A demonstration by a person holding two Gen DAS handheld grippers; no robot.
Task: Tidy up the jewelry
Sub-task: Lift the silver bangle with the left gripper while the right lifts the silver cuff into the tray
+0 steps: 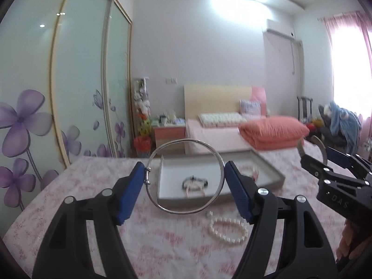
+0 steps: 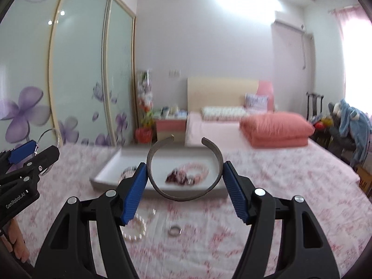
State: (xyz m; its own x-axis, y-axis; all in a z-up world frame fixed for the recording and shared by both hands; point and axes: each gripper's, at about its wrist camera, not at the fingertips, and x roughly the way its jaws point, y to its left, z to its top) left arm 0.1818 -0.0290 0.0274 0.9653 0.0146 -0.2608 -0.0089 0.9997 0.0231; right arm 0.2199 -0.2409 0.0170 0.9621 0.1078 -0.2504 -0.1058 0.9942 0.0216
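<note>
- Holding one bracelet each, both tools hang above the pink floral bedspread, in front of the shallow white rectangular tray.
- The left hand-held gripper has its blue pads pressed on either side of a thin round silver wire bangle; the bangle stands upright between them, clear of the bed.
- The right hand-held gripper clamps a flat open-ended grey metal cuff bracelet the same way, with the gap in the cuff facing up and away.
- Already in the tray, as far as the blur allows: a dark-and-pink beaded bracelet and a pale pink bead bracelet beside a darker reddish cluster; another small ring-like piece sits near the tray's left end in the right wrist view, too blurred to name.
- Left on the bedspread, outside the tray: a white pearl bracelet and a small silver ring, near each other in front of the tray.
- My reading: the sorting is roughly at its midpoint. The two held bracelets are not yet set down, and the pearl bracelet and the ring remain to be collected after them.
</note>
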